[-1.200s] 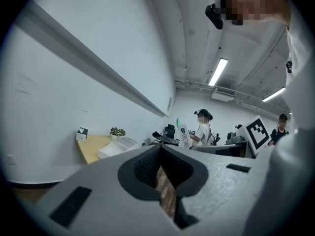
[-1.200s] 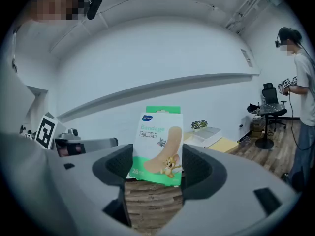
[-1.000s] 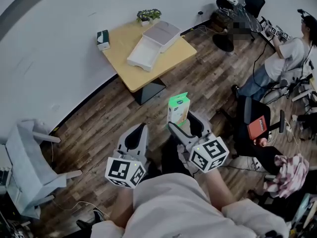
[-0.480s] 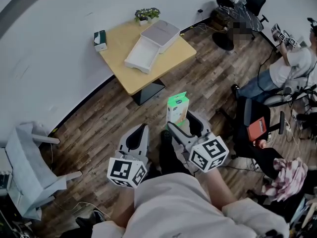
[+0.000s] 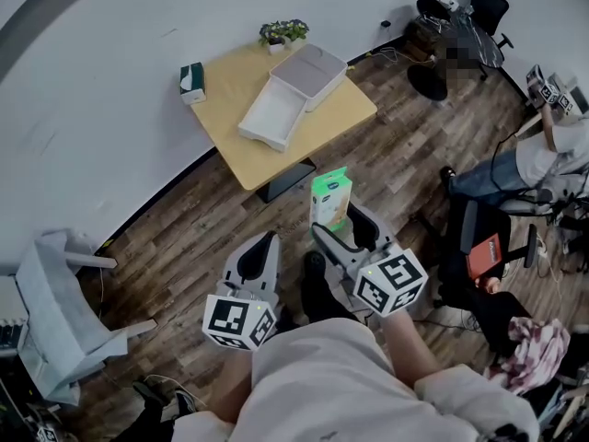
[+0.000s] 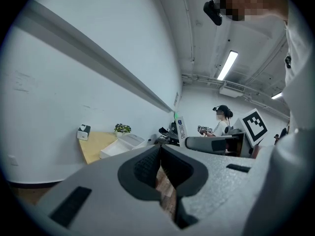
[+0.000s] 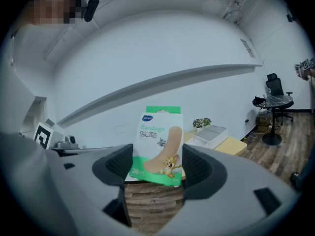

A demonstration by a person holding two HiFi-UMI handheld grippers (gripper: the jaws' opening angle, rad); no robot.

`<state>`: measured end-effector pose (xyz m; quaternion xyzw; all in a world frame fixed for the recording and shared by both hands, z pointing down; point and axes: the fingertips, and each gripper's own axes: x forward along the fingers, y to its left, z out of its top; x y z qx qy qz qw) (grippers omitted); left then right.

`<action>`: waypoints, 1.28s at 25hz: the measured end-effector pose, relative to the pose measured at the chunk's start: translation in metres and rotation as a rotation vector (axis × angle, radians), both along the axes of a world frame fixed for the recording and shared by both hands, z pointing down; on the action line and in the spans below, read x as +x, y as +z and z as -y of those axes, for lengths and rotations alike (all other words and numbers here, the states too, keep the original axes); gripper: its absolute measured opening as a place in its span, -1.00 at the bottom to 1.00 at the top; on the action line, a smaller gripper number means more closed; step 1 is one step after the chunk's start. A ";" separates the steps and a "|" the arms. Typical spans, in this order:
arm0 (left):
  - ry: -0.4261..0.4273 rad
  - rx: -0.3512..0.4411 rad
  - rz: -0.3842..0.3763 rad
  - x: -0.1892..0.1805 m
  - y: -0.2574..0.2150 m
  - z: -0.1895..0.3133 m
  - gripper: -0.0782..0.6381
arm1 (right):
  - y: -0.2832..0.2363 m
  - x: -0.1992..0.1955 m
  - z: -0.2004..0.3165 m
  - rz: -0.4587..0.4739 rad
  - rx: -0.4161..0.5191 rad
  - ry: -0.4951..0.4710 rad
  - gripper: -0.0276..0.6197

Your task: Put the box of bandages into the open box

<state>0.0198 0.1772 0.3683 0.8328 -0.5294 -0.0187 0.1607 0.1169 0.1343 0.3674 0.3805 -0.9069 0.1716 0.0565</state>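
Plank floor [image 5: 184, 238], white wall [image 5: 92, 90], perhaps-wooden table [image 5: 225, 90]

We see the white-and-green box of bandages [image 5: 330, 196] upright, clamped at its lower end in the right hand-held gripper [image 5: 336, 225] above the wooden floor [image 5: 193, 233], well apart from the shallow white open box [image 5: 272, 114] lying on the yellow counter [image 5: 247, 155].

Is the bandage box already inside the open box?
No, the right gripper holds the bandage box, far from the open box.
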 end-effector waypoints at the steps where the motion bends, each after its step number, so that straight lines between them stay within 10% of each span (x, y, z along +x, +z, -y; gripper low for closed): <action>1: -0.004 -0.002 0.001 0.000 0.000 0.006 -0.76 | 0.000 -0.001 0.007 0.001 -0.002 -0.005 0.07; 32: -0.125 -0.027 0.087 0.037 -0.005 0.131 -0.76 | 0.017 0.017 0.143 -0.002 -0.038 -0.172 0.07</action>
